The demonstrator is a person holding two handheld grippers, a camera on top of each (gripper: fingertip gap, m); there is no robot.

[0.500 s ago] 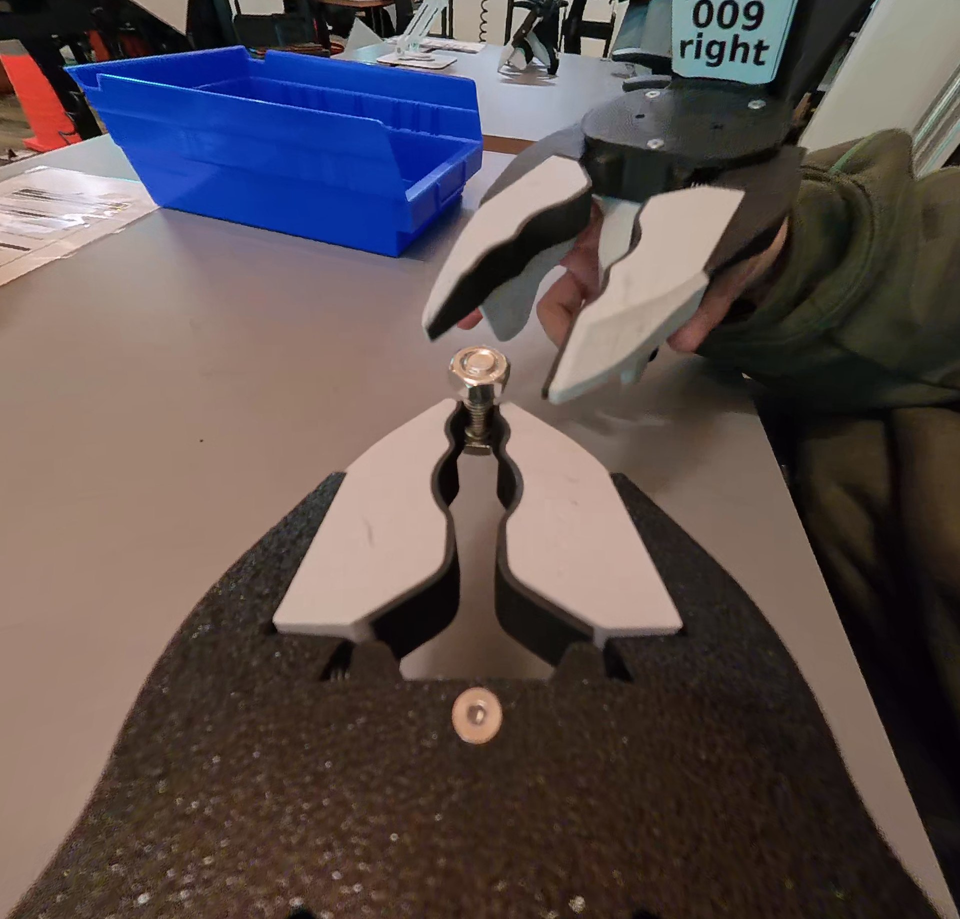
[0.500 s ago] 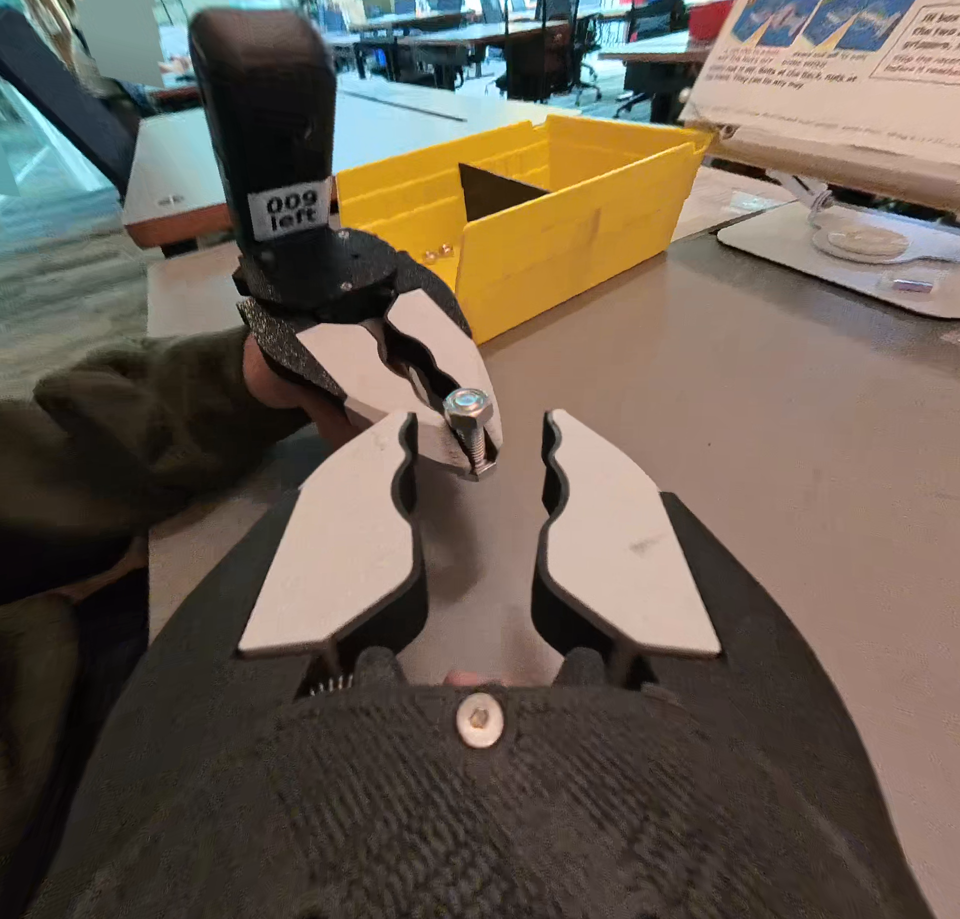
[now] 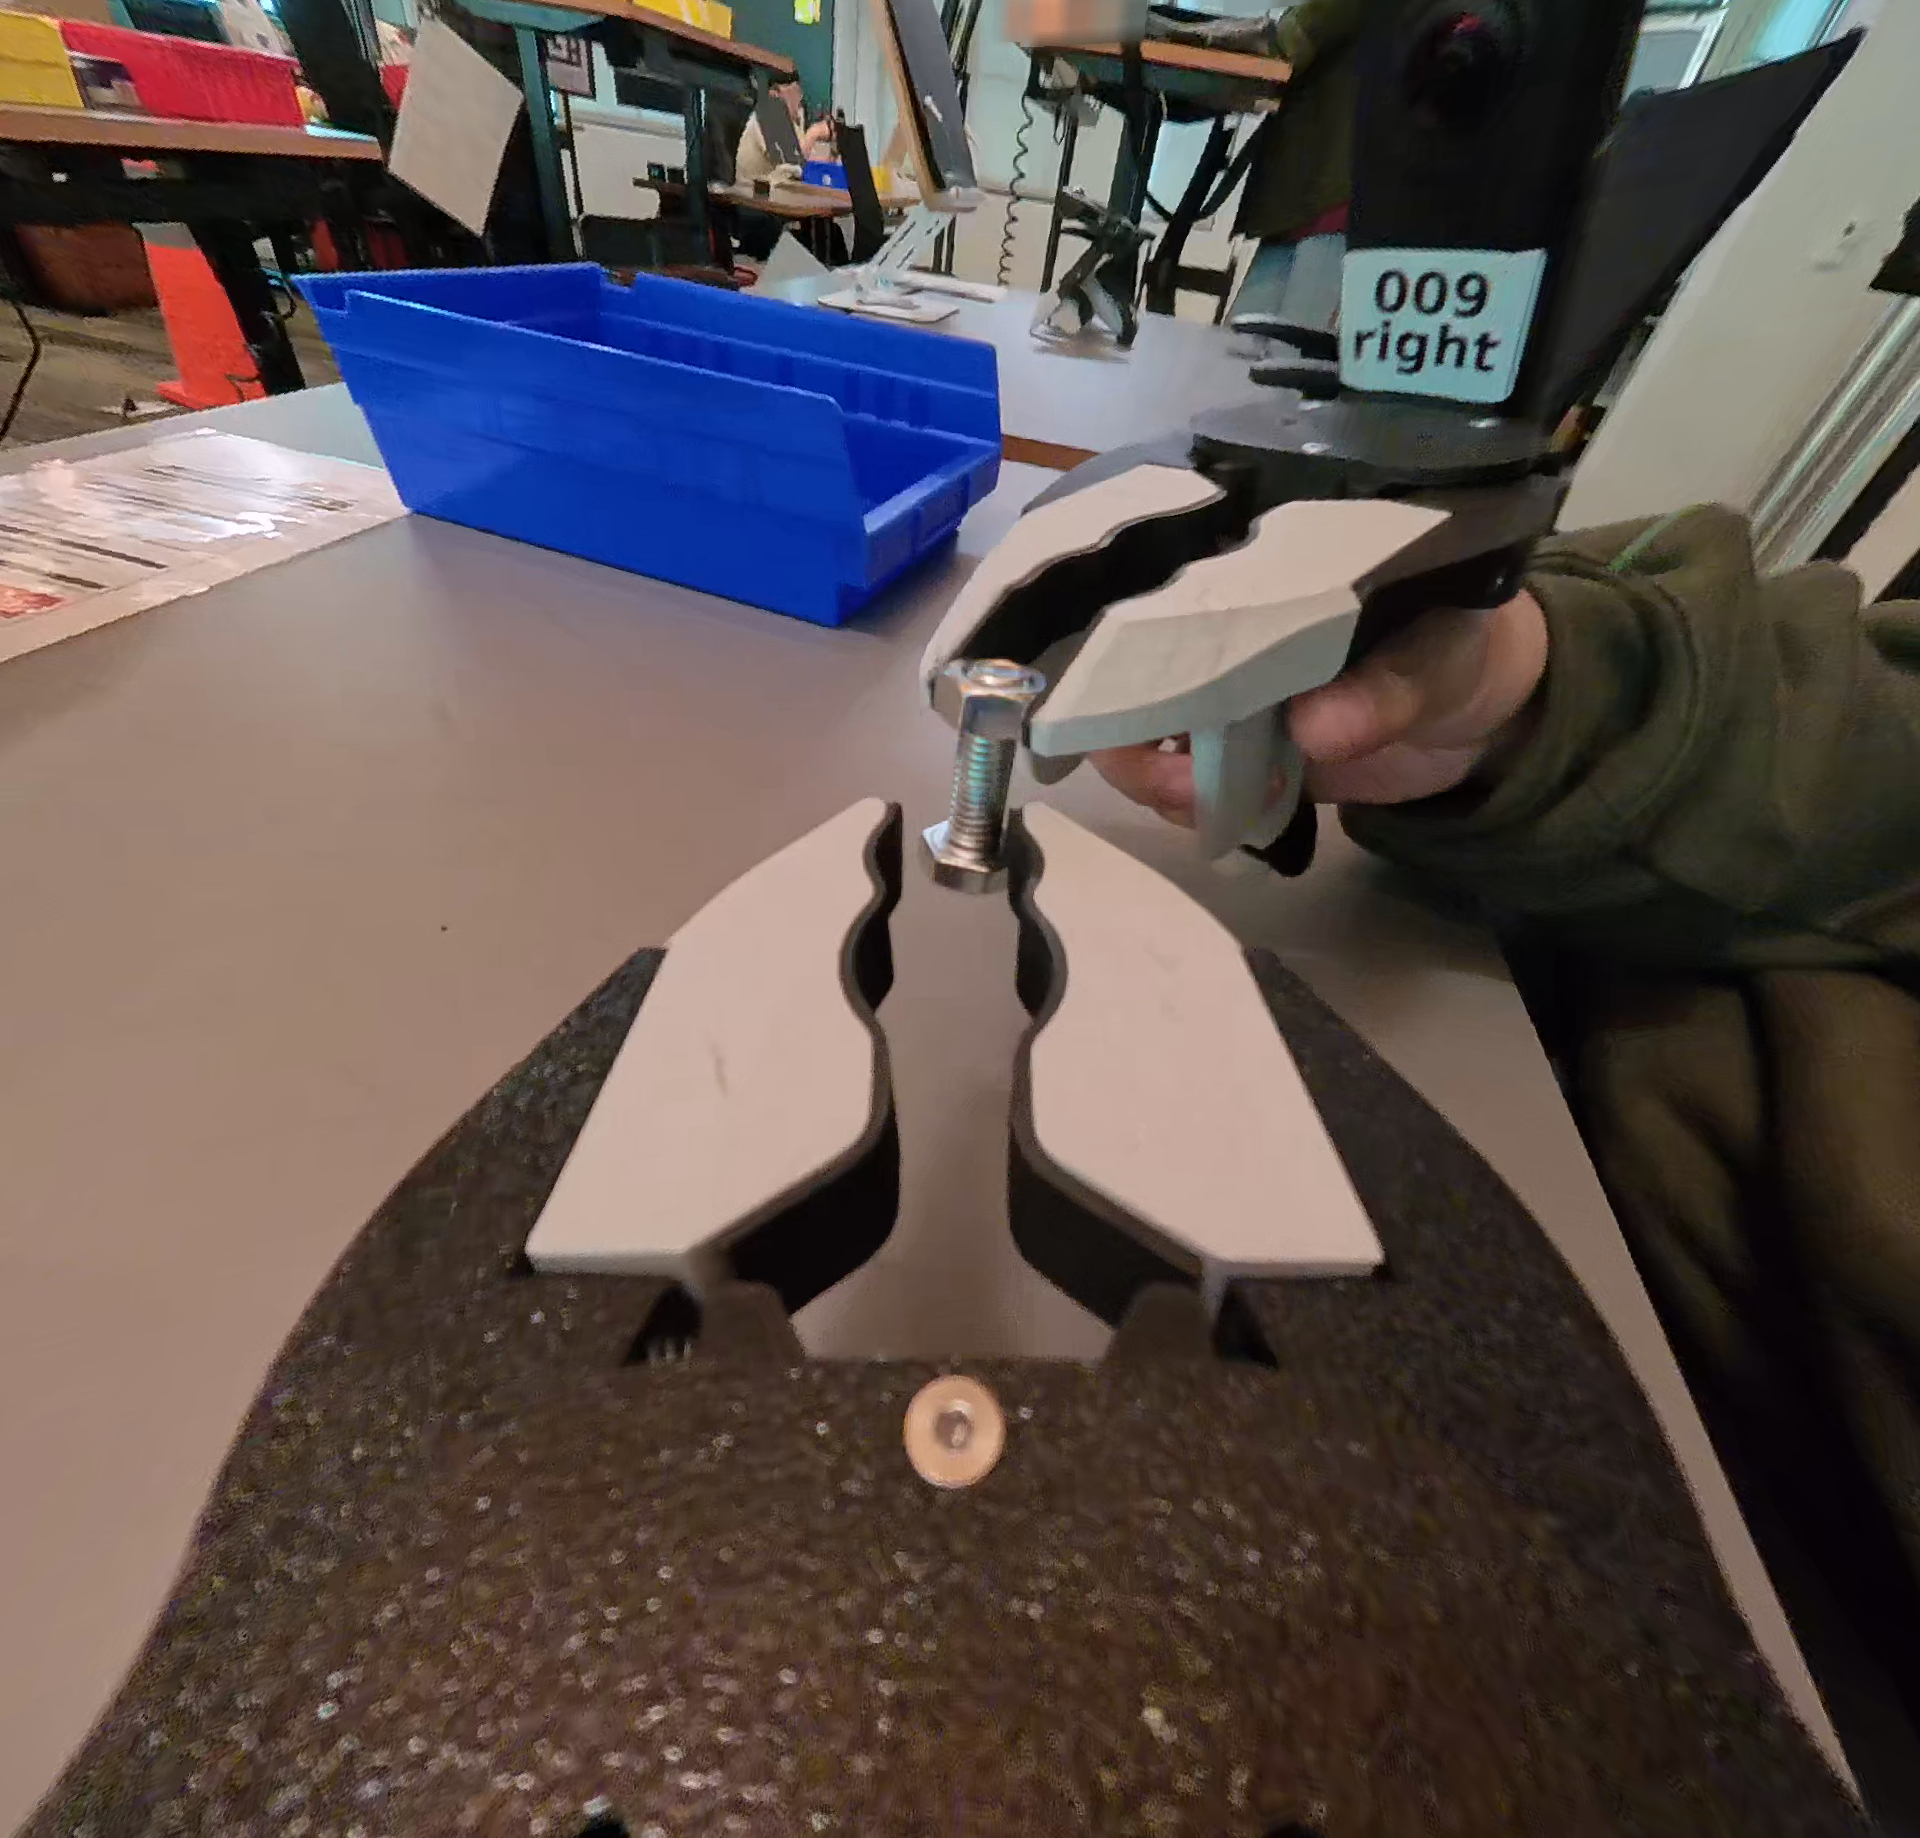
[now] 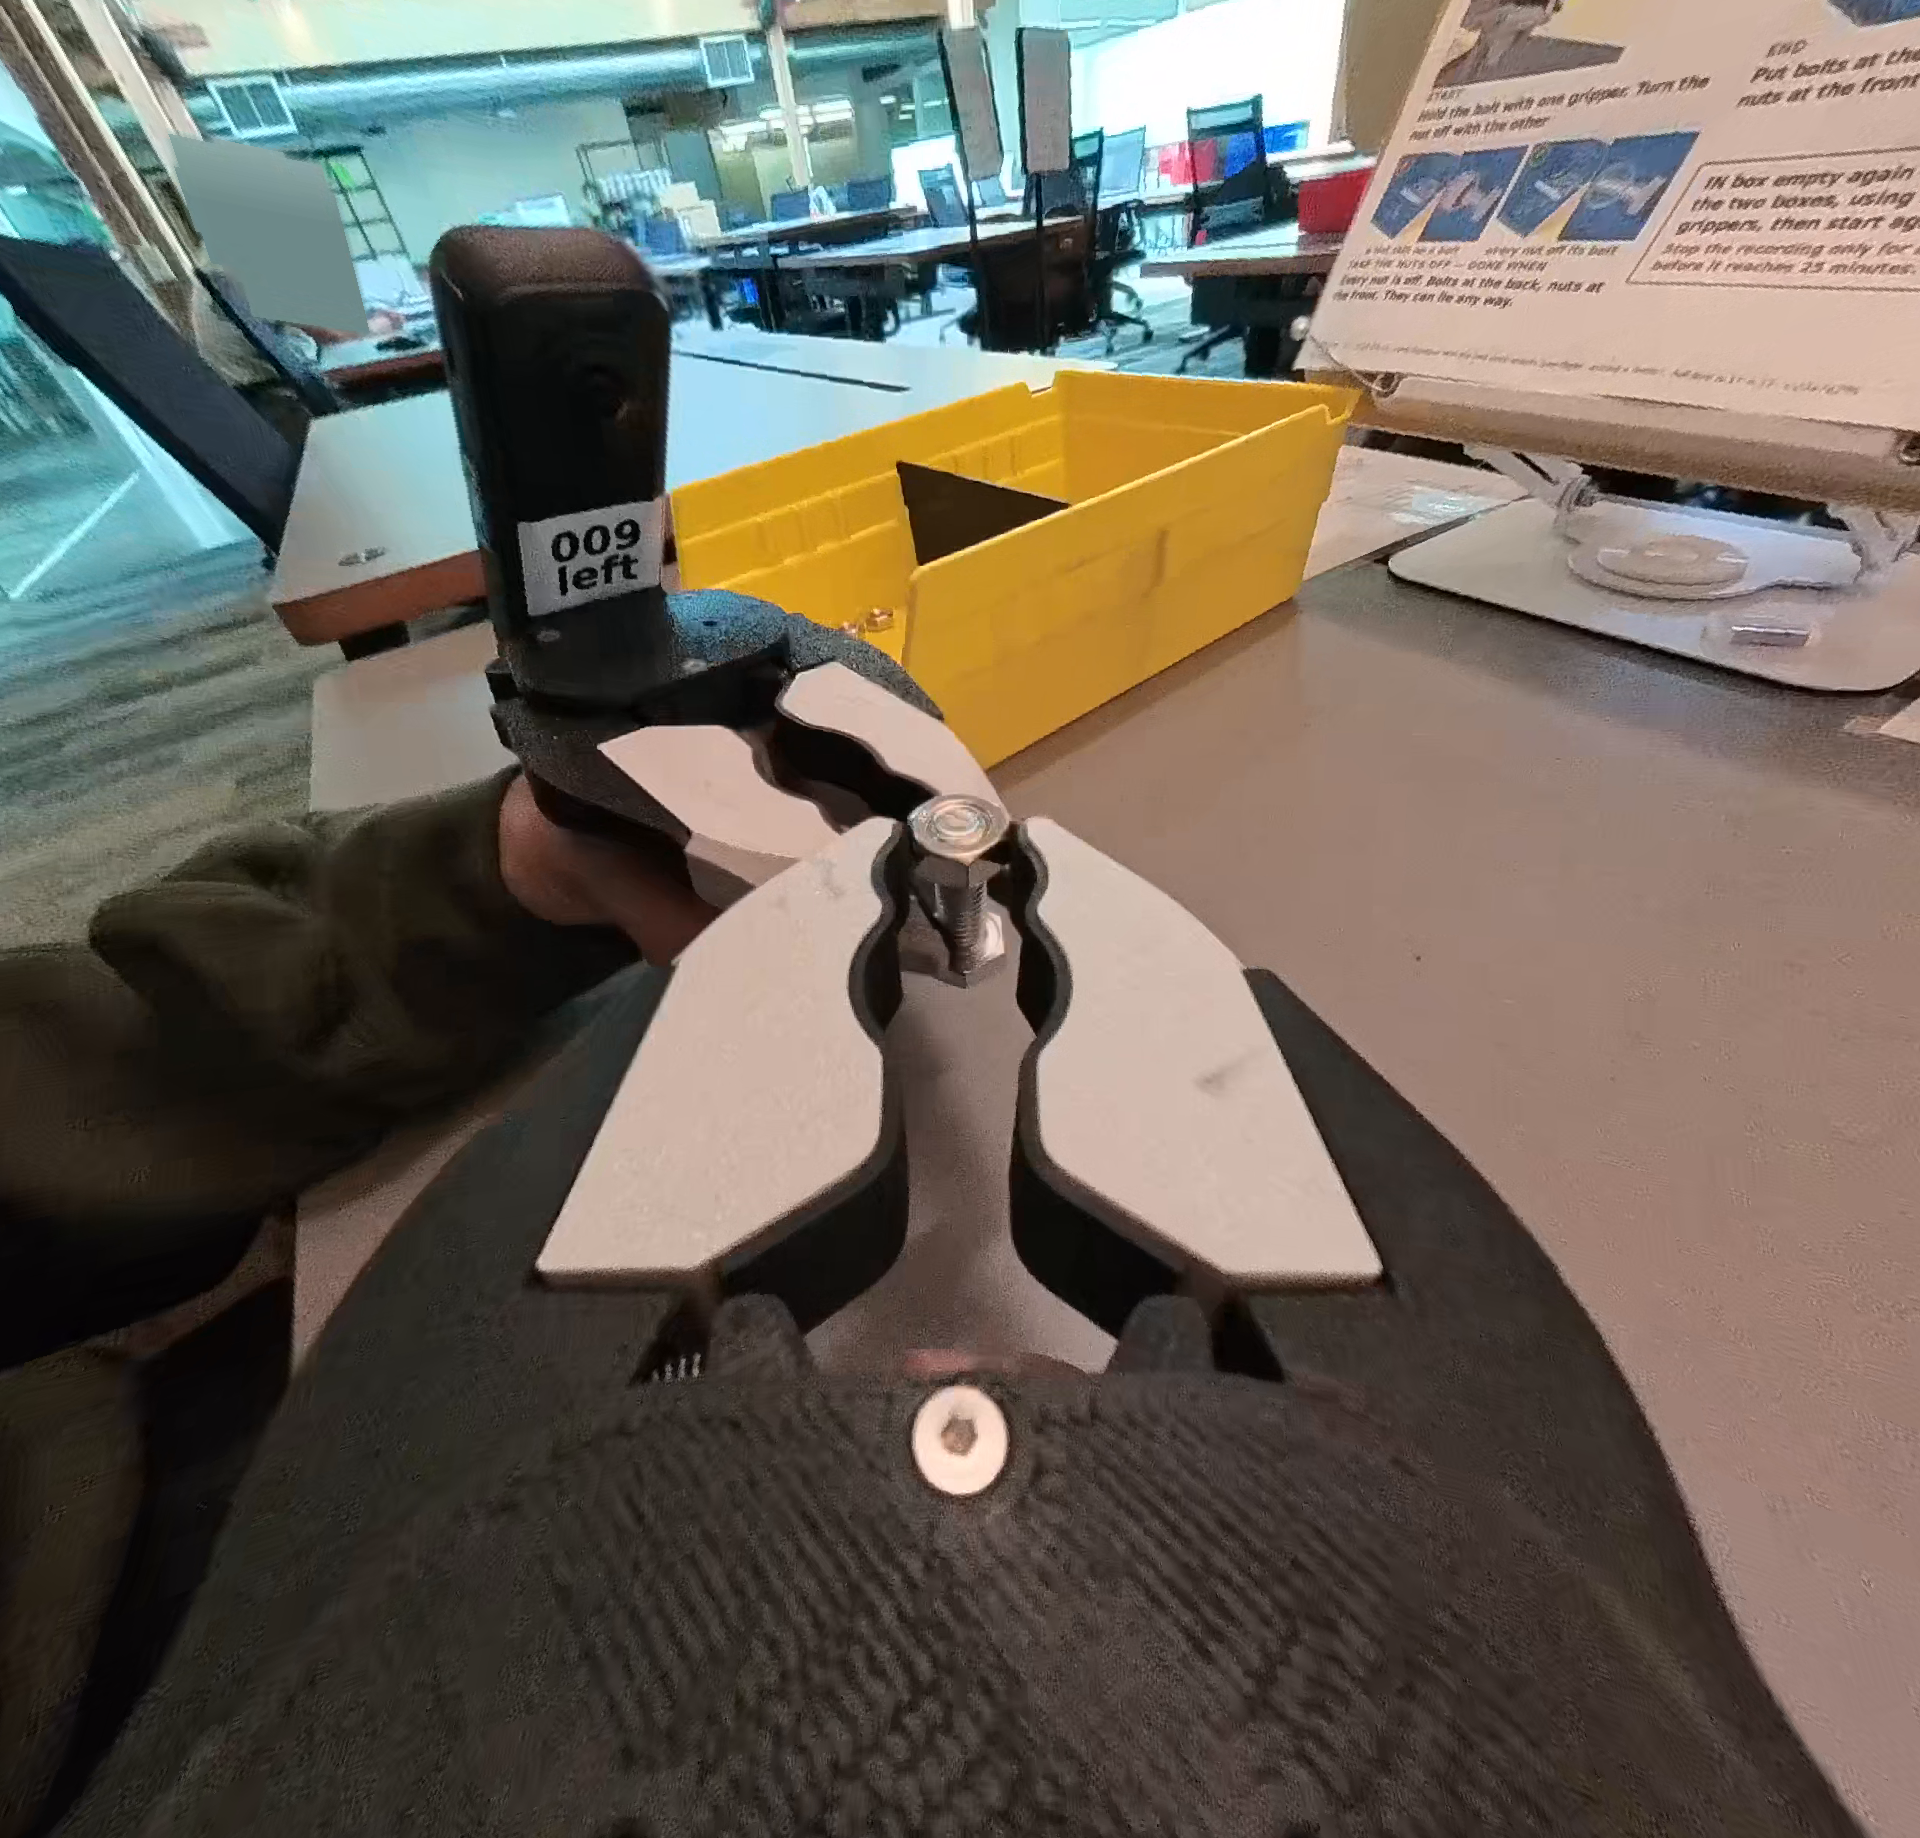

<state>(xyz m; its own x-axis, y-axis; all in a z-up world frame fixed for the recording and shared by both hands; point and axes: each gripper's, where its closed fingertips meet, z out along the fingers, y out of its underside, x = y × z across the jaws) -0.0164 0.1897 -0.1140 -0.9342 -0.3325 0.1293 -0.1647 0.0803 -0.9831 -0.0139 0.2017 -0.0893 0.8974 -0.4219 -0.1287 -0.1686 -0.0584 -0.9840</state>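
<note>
Each black, rough-textured gripper body [image 3: 935,1580] carried two flat grey wavy-edged fingers [image 3: 727,1061], one silver screw [image 3: 954,1443] and a white label [image 4: 590,554]; olive-green sleeves [image 3: 1714,728] covered both wrists.

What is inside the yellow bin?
The yellow bin holds a black divider and small brass-coloured pieces at its near-left corner. Its walls hide the rest of the floor.

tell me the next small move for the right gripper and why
Probably twist the right gripper about the bolt's axis. Its jaws are shut on the bolt head, the left gripper clamps the nut at the lower end, and the bolt stands upright between them.
</note>
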